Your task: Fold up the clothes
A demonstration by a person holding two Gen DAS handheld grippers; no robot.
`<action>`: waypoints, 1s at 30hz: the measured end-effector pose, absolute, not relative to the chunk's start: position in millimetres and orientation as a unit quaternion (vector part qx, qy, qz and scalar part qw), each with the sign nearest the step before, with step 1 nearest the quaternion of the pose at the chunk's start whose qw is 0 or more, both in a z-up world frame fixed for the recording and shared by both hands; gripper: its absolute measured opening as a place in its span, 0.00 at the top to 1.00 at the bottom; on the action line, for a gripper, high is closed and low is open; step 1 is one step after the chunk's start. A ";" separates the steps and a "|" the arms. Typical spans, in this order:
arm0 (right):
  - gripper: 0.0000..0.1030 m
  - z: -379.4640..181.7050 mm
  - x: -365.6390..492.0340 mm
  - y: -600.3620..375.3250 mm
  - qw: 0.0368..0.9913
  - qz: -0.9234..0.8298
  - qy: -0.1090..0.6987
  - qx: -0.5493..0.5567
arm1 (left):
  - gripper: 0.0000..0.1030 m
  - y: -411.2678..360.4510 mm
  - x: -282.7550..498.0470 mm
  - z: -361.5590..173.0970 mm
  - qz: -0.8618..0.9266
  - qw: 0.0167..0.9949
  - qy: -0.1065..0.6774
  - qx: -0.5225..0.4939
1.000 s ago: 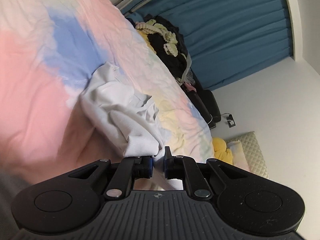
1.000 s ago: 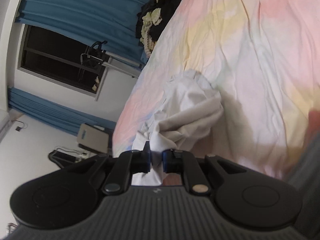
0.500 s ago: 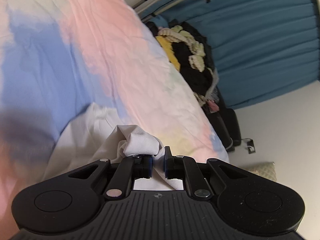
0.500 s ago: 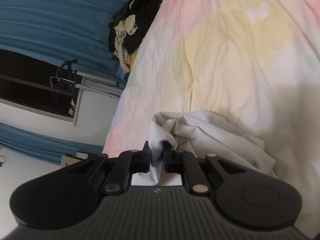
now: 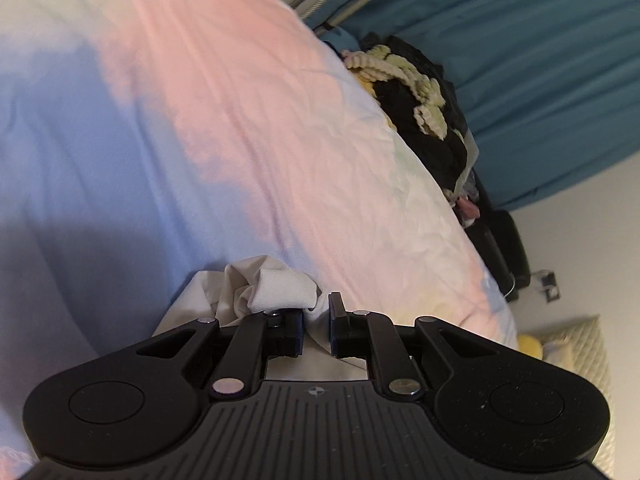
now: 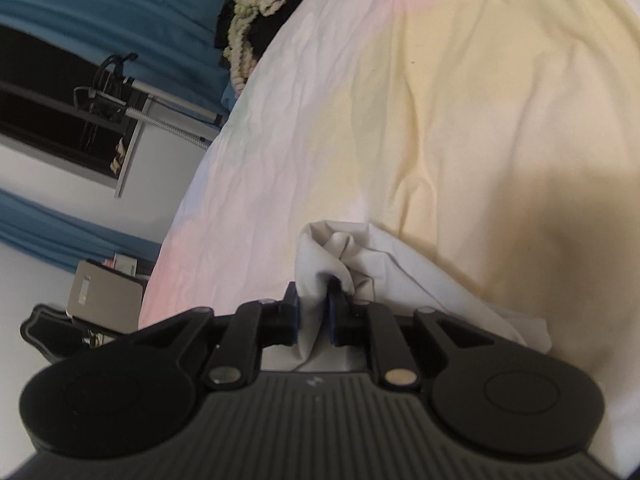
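Since a second ago I have brought both grippers low over the bedsheet point(image 5: 280, 120); the white garment point(image 5: 276, 292) no longer hangs, so it is being laid down for folding. Left gripper point(image 5: 316, 326) and right gripper point(image 6: 314, 318) each pinch a bunched, crumpled corner.

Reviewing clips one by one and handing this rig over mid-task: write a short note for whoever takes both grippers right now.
Left gripper: shut on the white garment.
Right gripper: shut on the white garment at another bunched part.
Garment lies crumpled on the pastel bedsheet, close under both grippers.
Done: both grips taken. No fold visible.
Left: spread it flat, then fold.
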State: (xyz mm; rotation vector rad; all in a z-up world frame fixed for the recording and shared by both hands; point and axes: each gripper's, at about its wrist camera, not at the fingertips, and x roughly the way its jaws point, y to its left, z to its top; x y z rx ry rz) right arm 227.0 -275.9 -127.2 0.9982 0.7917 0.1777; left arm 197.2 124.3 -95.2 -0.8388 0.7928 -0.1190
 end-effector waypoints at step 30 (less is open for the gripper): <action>0.62 -92.2 172.8 -243.2 0.949 0.124 0.282 0.069 | 0.23 70.3 122.3 -58.6 -0.043 0.948 0.304 -0.083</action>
